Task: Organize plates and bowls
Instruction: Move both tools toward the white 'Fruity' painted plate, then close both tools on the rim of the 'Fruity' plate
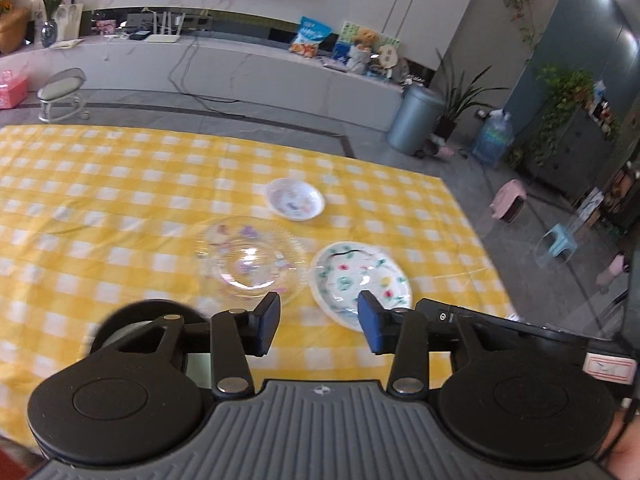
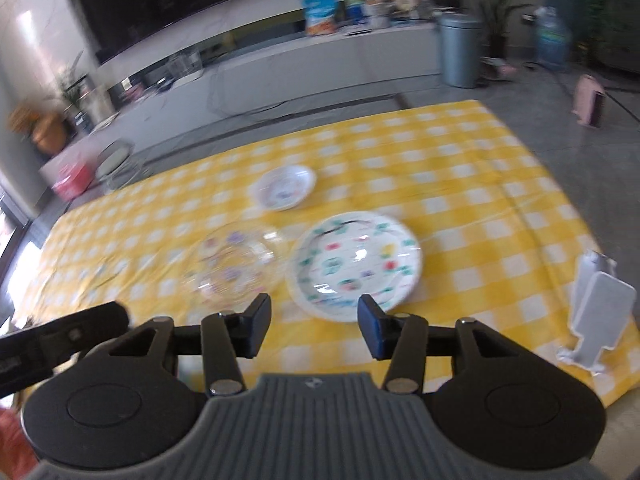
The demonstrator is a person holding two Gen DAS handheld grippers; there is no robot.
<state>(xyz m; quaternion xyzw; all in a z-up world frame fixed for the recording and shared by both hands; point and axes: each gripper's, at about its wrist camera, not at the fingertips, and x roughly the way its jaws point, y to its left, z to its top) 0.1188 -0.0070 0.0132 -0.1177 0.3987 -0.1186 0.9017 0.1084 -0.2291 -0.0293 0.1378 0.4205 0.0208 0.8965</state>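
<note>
A living room lies behind the scene: a long white TV console (image 1: 224,68) along the far wall, a grey bin (image 1: 416,118) and potted plants beside it. In front spreads a yellow-and-white checked tablecloth (image 1: 100,200) bearing three dishes, all lying flat with their open sides up; being round, none shows a long axis. The small white bowl (image 1: 295,199) with a faint coloured print sits farthest off. Nearer, the clear glass dish (image 1: 248,258) and the white floral plate (image 1: 362,280) lie side by side, rims close; whether they touch is hard to tell. The glass dish seems to hold a smaller clear bowl, but transparency and blur make this uncertain.

The left gripper (image 1: 318,322) hangs over the near cloth, fingers apart, nothing between them; its right finger hides part of the plate's near rim. The right gripper (image 2: 314,326) likewise stands with fingers spread and empty. A white stand (image 2: 596,316) rises at the cloth's right edge. Both views are motion-blurred.
</note>
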